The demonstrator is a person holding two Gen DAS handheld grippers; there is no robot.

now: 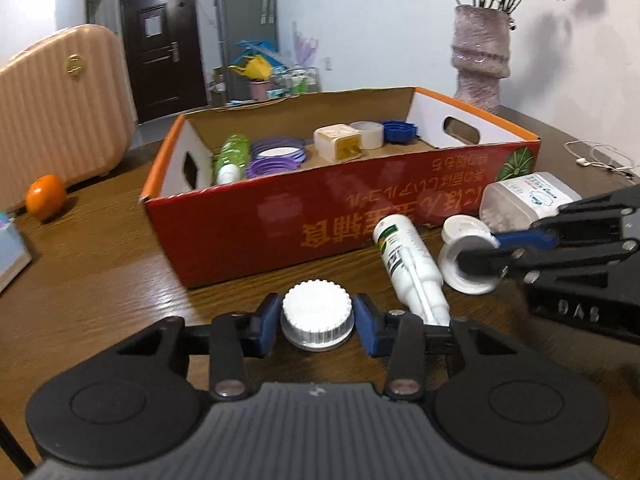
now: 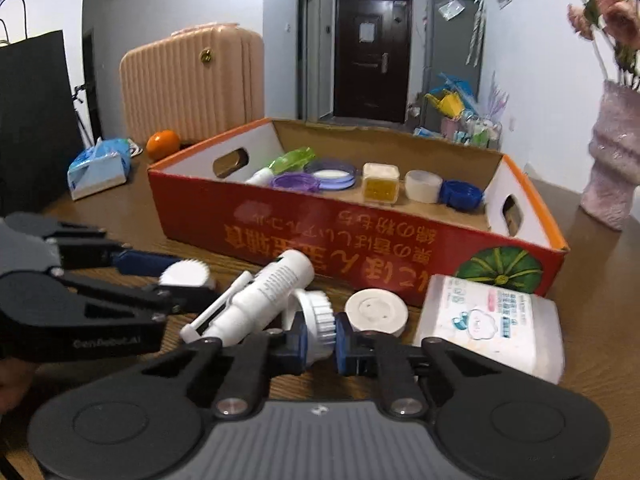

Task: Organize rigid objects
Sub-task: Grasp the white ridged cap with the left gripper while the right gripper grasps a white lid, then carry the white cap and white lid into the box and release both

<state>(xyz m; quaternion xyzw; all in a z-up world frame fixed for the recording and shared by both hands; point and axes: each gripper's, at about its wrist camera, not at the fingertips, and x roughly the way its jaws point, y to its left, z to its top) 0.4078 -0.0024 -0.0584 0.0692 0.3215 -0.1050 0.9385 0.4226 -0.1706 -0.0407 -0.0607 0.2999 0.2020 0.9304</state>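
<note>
My left gripper (image 1: pixel 316 326) is shut on a white ridged cap (image 1: pixel 317 315), held just above the wooden table in front of the red cardboard box (image 1: pixel 304 216). It also shows in the right wrist view (image 2: pixel 188 280). My right gripper (image 2: pixel 320 338) is shut on a white ridged lid (image 2: pixel 316 322), tilted on edge; the left wrist view shows it too (image 1: pixel 468 264). A white tube bottle (image 1: pixel 410 264) lies between the two grippers. A flat white disc (image 2: pixel 376 314) and a clear plastic container (image 2: pixel 492 322) lie beside the right gripper.
The box holds a green bottle (image 1: pixel 232 156), purple lids (image 1: pixel 276 158), a cream cube (image 1: pixel 340 142), a white cup (image 1: pixel 368 132) and a blue cap (image 1: pixel 400 130). An orange (image 1: pixel 46 197), a pink suitcase (image 1: pixel 60 112), a vase (image 1: pixel 480 56), a tissue pack (image 2: pixel 98 168) and a white cable (image 1: pixel 600 158) surround it.
</note>
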